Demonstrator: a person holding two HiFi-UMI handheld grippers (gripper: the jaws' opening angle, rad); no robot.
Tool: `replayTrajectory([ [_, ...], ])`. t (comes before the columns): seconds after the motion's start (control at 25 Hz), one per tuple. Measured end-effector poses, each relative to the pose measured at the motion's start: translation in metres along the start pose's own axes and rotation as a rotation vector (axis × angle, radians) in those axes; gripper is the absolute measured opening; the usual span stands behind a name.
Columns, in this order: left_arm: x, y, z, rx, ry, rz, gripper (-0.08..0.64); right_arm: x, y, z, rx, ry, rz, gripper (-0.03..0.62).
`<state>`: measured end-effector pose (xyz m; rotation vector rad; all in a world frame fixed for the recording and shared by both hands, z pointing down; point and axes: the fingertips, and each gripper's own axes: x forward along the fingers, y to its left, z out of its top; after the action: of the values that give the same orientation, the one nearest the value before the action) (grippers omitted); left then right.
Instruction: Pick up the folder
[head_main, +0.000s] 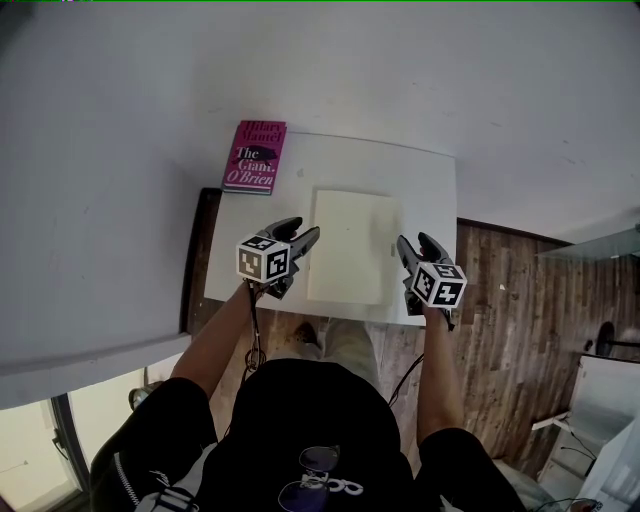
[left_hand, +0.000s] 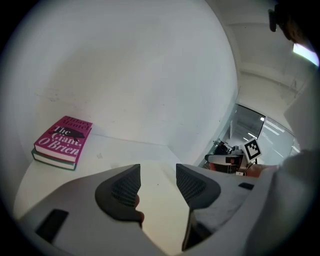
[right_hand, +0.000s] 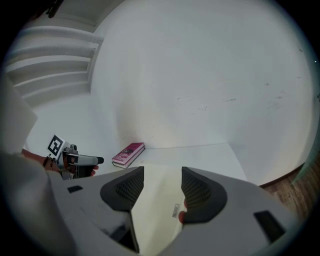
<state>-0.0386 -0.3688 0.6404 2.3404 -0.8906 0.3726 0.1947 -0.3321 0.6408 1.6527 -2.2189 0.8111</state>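
The cream folder (head_main: 350, 245) lies flat on the white table (head_main: 430, 180), closed. It is just right of the pink paperback book (head_main: 255, 155) and nearer the person than that book. Its long axis runs straight away from the person, so its two long edges face left and right.

The left gripper (head_main: 303, 233) hangs at the folder's left long edge, on the book's side and nearer the person than the book. The right gripper (head_main: 416, 244) hangs at the right long edge, on the side away from the book. Each is about equally near its edge, around mid-length.

Both grippers have their jaws spread with nothing between the pads. In each gripper view the folder (left_hand: 160, 200) (right_hand: 155, 210) shows through the gap, lower down. I judge that the pickup depends on each gripper reaching inward over its own long edge.
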Motion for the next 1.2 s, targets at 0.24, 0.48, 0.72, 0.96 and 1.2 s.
replayTrajectory([
  [0.24,0.022,0.013,-0.029,-0.054,0.057,0.008,0.247,0.020,-0.011,-0.031,0.033,0.081,0.024,0.248],
  [0.48,0.042,0.031,-0.064,-0.138,0.127,0.027,0.279,0.048,-0.013,-0.062,0.049,0.171,0.073,0.258],
  [0.72,0.056,0.044,-0.089,-0.195,0.170,0.045,0.284,0.071,-0.024,-0.088,0.072,0.243,0.090,0.261],
  [0.96,0.072,0.051,-0.105,-0.238,0.212,0.039,0.285,0.086,-0.035,-0.107,0.139,0.295,0.118,0.262],
  [1.2,0.085,0.055,-0.116,-0.260,0.248,0.043,0.285,0.097,-0.038,-0.121,0.166,0.336,0.146,0.262],
])
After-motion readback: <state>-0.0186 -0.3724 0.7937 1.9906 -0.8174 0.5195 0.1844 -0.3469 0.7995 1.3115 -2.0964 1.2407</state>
